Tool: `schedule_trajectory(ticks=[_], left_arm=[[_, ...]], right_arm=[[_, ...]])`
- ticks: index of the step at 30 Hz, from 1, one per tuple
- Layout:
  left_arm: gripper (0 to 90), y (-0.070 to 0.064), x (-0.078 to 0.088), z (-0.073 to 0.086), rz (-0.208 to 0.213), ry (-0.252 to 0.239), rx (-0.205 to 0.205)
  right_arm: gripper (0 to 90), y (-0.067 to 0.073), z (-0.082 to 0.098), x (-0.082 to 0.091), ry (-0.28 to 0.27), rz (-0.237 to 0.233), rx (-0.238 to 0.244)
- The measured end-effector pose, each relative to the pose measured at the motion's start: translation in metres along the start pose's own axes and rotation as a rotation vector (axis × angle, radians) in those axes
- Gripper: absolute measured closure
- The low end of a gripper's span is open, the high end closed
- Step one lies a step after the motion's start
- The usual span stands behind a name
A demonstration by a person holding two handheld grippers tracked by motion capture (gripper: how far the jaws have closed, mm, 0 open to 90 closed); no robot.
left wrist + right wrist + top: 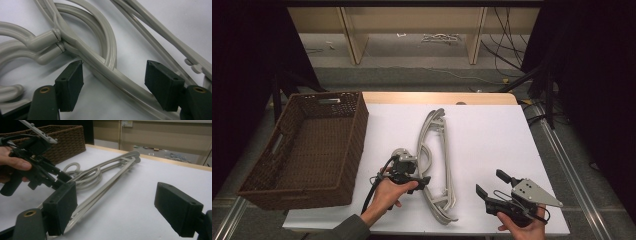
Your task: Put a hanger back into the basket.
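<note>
A bundle of grey plastic clothes hangers (434, 150) lies along the middle of the white table (492, 135), hooks curling toward the left. My left gripper (424, 181) is low at the hangers' near end. In the left gripper view it is open (115, 68), its jaws straddling one hanger arm (100, 62) without pinching it. My right gripper (489, 182) hovers open at the near right, apart from the hangers. The right gripper view has its jaws wide (116, 195), with the hangers (107, 180) and the left gripper (61, 177) beyond.
A brown wicker basket (357, 135) stands at the table's left edge, seen also as the basket (65, 140) behind the left hand. White tabletop stretches right of the hangers. Cables and wooden shelving legs lie on the floor beyond the far edge.
</note>
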State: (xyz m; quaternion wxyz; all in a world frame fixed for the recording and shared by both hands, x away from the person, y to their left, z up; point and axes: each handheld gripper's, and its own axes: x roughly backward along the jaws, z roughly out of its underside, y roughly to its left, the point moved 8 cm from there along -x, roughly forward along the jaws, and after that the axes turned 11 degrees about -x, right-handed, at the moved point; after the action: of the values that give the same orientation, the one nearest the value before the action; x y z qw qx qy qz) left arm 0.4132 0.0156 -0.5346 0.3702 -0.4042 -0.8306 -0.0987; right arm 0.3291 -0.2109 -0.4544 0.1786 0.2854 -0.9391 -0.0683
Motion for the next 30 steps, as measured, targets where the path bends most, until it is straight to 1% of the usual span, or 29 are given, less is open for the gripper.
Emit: schedule_trajectory(ticks=[1,2,3,4,5,6,7,8,9,10,11,13,14,15,17,18,19,20,21,22,24,25,26,28,29,30], left_arm=[[34.0,0.001,-0.001,0.0,0.003,0.001,0.015],[34.0,0.003,-0.003,0.001,0.015,0.003,0.023],[35.1,0.005,-0.003,0.003,0.031,0.002,0.056],[38.7,0.005,-0.003,0.003,0.031,0.002,0.056],[38.7,0.004,-0.003,0.003,0.06,-0.001,0.07],[42.0,0.004,-0.003,0.003,0.07,-0.003,0.094],[43.8,0.005,-0.002,0.004,0.084,0.007,0.087],[48.0,0.006,-0.002,0.002,0.088,-0.007,0.114],[50.4,0.008,-0.002,0.003,0.093,-0.008,0.126],[50.4,0.009,-0.002,0.003,0.097,-0.009,0.14],[53.7,0.01,-0.001,0.003,0.109,-0.01,0.152],[54.7,0.012,0.0,0.004,0.118,-0.008,0.171],[55.2,0.012,0.0,0.004,0.118,-0.008,0.171],[55.2,0.012,0.001,0.004,0.114,-0.012,0.18],[57.2,0.013,0.002,0.005,0.127,-0.012,0.192],[58.1,0.014,0.003,0.005,0.127,-0.018,0.206],[59.2,0.018,0.005,0.006,0.134,-0.028,0.234],[60.3,0.018,0.005,0.006,0.134,-0.028,0.234],[60.3,0.021,0.006,0.006,0.122,-0.033,0.242],[61.2,0.022,0.007,0.007,0.123,-0.039,0.249],[62.6,0.025,0.01,0.007,0.14,-0.051,0.283],[63.5,0.026,0.011,0.007,0.148,-0.053,0.289],[63.5,0.026,0.011,0.007,0.147,-0.056,0.297],[63.7,0.028,0.013,0.007,0.141,-0.057,0.293],[64.0,0.028,0.013,0.007,0.127,-0.063,0.3],[64.0,0.028,0.013,0.007,0.13,-0.061,0.298]], right_arm=[[19.6,0.001,0.0,-0.002,-0.013,-0.004,-0.004],[19.6,0.001,0.0,-0.002,-0.013,-0.004,-0.004],[19.6,0.0,0.001,0.0,0.004,0.006,0.006],[19.6,0.0,0.001,0.0,0.004,0.006,0.006],[19.6,-0.001,0.001,0.0,0.004,0.006,0.006],[19.7,-0.001,0.001,0.0,0.006,0.008,0.003],[19.7,0.0,0.0,-0.001,-0.008,-0.002,-0.007],[19.7,-0.002,0.001,0.001,0.006,0.009,0.002],[19.8,-0.002,0.001,0.001,0.007,0.008,0.001],[19.8,-0.002,0.001,0.001,0.007,0.008,0.001],[19.9,-0.001,0.001,0.0,0.002,0.004,-0.003],[19.9,0.0,0.0,-0.001,-0.004,-0.005,-0.011],[19.9,0.0,0.0,-0.001,-0.004,-0.005,-0.011],[20.0,-0.001,0.0,-0.002,-0.011,-0.004,-0.005],[20.0,-0.001,0.001,-0.001,-0.002,-0.001,-0.007],[20.0,-0.001,0.0,-0.002,-0.011,-0.005,-0.009],[20.0,-0.001,0.0,-0.001,-0.01,-0.006,-0.009],[20.0,-0.001,0.0,-0.001,-0.01,-0.006,-0.009],[20.0,-0.002,0.001,0.001,0.006,0.004,0.0],[20.0,-0.002,0.001,0.001,0.009,0.005,-0.009],[20.0,-0.002,0.001,0.0,0.001,0.008,-0.006],[20.0,-0.003,0.001,0.0,-0.001,0.009,-0.003],[20.0,-0.003,0.001,0.0,-0.001,0.009,-0.003],[20.0,-0.002,0.001,0.0,0.0,0.008,-0.002],[20.0,-0.002,0.001,-0.001,-0.003,0.006,0.0],[20.0,-0.002,0.001,-0.001,-0.003,0.006,0.0]])
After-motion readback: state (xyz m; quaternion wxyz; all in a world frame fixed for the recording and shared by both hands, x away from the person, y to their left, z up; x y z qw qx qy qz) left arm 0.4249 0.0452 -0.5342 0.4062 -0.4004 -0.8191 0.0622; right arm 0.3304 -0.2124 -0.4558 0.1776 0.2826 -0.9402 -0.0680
